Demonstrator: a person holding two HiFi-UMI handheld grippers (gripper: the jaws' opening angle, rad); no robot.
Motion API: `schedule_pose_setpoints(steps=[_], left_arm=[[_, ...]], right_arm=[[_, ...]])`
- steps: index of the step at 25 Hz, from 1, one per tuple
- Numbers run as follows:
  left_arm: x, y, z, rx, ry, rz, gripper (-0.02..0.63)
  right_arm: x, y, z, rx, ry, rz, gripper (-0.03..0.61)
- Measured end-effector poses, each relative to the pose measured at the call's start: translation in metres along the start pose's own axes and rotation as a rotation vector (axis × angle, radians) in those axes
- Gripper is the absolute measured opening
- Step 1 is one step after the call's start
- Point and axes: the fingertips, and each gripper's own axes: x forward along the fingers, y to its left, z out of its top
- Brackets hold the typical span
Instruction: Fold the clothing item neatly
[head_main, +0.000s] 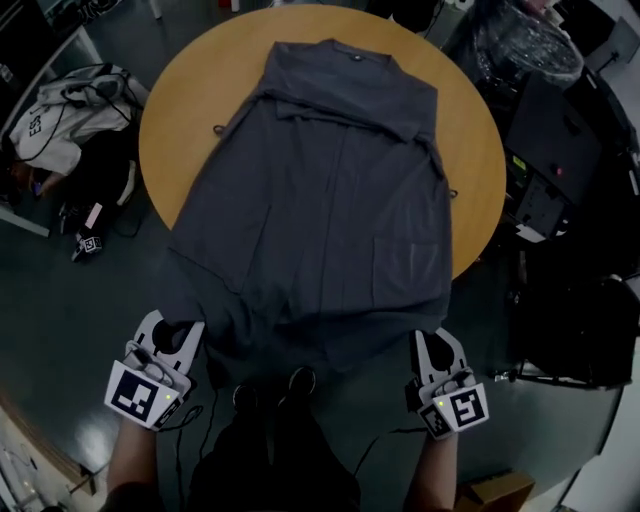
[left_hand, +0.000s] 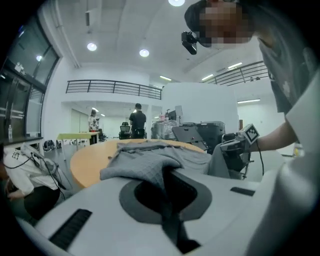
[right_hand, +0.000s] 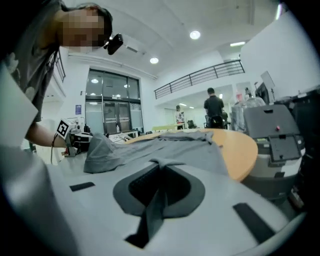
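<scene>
Two grippers engaged: left gripper, right gripper, jaws clamped on hem corners of grey garment. Garment spread flat on round table, hem overhanging near edge. Risks: shallow pinch slips on lift; uneven pull skews fold, drags garment off.

A round wooden table stands on a dark, glossy floor, with dark equipment crowding its right side. White walls rise to a railed balcony and round ceiling lights. Tall glazed doors show beyond.
</scene>
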Motion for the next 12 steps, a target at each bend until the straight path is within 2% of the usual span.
schedule_pose_setpoints(steps=[3,6,12], left_arm=[[0.007,0.002,0.041,-0.028,-0.025,0.02,0.015],[0.025,0.016,0.086,-0.014,-0.067,0.033,0.015],[0.069,0.052,0.163,-0.006,-0.107,-0.007,0.015]], right_arm=[[0.014,0.005,0.045,-0.09,-0.015,0.08,-0.005],[0.032,-0.001,0.089,-0.13,-0.05,0.114,-0.005],[0.08,-0.022,0.178,-0.172,-0.104,0.094,-0.005]])
